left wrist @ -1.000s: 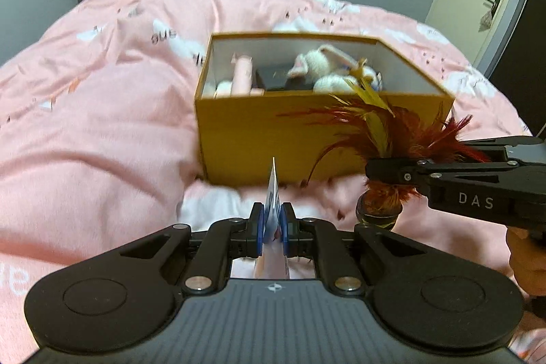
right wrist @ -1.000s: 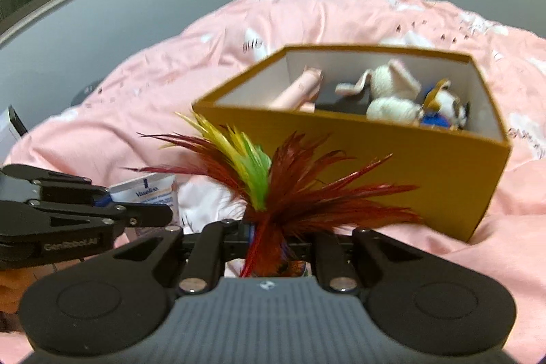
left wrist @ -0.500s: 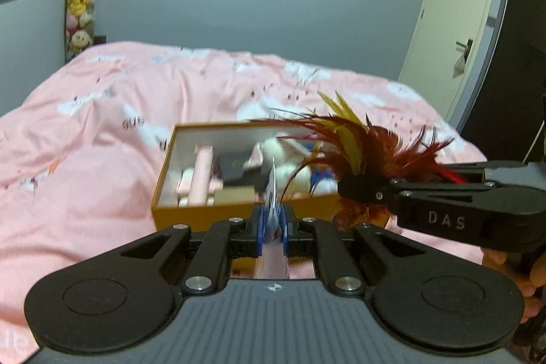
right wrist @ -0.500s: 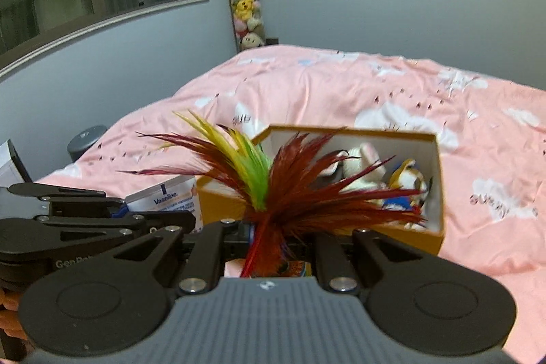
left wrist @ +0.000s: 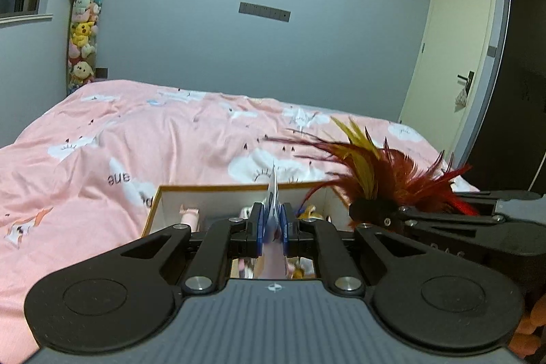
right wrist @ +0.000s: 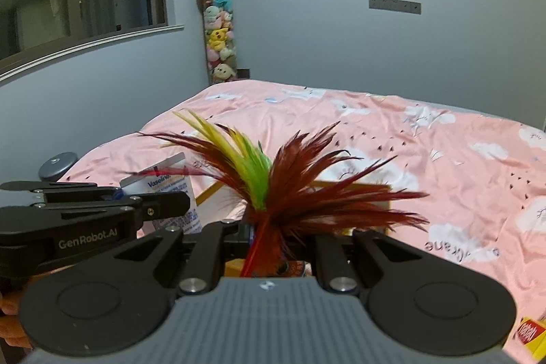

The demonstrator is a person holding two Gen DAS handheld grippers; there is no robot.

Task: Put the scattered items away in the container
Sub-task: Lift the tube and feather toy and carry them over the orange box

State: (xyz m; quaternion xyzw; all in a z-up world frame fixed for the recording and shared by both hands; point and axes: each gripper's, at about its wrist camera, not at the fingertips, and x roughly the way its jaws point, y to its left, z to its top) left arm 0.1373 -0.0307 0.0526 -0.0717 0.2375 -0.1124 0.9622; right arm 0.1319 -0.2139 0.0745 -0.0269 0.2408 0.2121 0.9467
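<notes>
Right now I've got the bed [left wrist: 143,139] filling most of both views, its pink cloud-print duvet running off toward twelve o'clock. Sitting on it, the yellow-brown box [left wrist: 155,210] shows its open white inside at about six o'clock of the left wrist view, just beyond my fingers, with a pink tube [left wrist: 189,214] lying at its left end; the other contents are mostly hidden behind the rig. From the right wrist view only a strip of the box rim [right wrist: 358,184] peeks out behind the feathers.

My right gripper [right wrist: 269,237] is clenched on the feather shuttlecock [right wrist: 273,179], red plumes fanning wide with a yellow-green tuft toward eleven o'clock. In the left wrist view that same shuttlecock [left wrist: 382,173] sits at three o'clock, over the right end of the box, with the right gripper [left wrist: 368,214] pinching its base.

My left gripper [left wrist: 271,224] has its blue pads [left wrist: 259,222] closed on the Vaseline sachet [left wrist: 273,193], held edge-on and upright above the box opening. In the right wrist view the sachet [right wrist: 163,179] shows its printed face at nine o'clock, gripped by the left gripper [right wrist: 170,202].

Down at five o'clock in the right wrist view, a small yellow-and-red packet [right wrist: 532,338] lies on the duvet.
</notes>
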